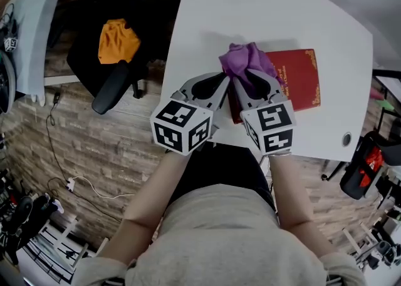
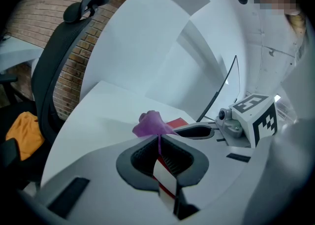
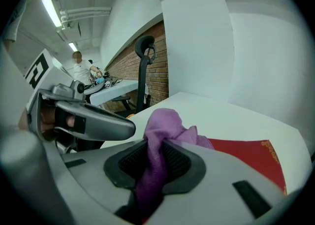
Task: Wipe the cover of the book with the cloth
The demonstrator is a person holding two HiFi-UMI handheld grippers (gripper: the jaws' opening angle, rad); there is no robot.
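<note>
Near front edge of white counter (image 1: 207, 22), right of centre: red book (image 1: 299, 78), flat, gold-bordered cover up. Over its left end, purple cloth (image 1: 244, 59), bunched into a knot between the two tools.

Left gripper (image 2: 158, 143): jaws closed to a slit, pinching only a thin fold of cloth. Right gripper (image 3: 152, 162): jaws closed on a thick wad of the same cloth, fabric spilling out front and down through the gap. Tips side by side, almost touching (both on one rag, nothing on the book).

Handling, judged: cloth soft, light, limp; no shape of its own, apt to fold or drag rather than lie flat. Best taken by a gathered wad, as in right jaws; thin pinch on left likelier to slip. Book stiff, flat, probably of moderate weight; likely to slide on smooth counter under a wiping stroke, so worth pinning at a free corner or the right-hand edge, clear of the wiped area.

Hard to make out: left end of book, hidden under cloth and jaws. Contact between cloth and cover, not readable from any view. Gold lettering on cover, too small to read. Past left jaws, only a red sliver of book. Low in left gap, white-and-red strip (image 2: 165, 182), unidentified.
</note>
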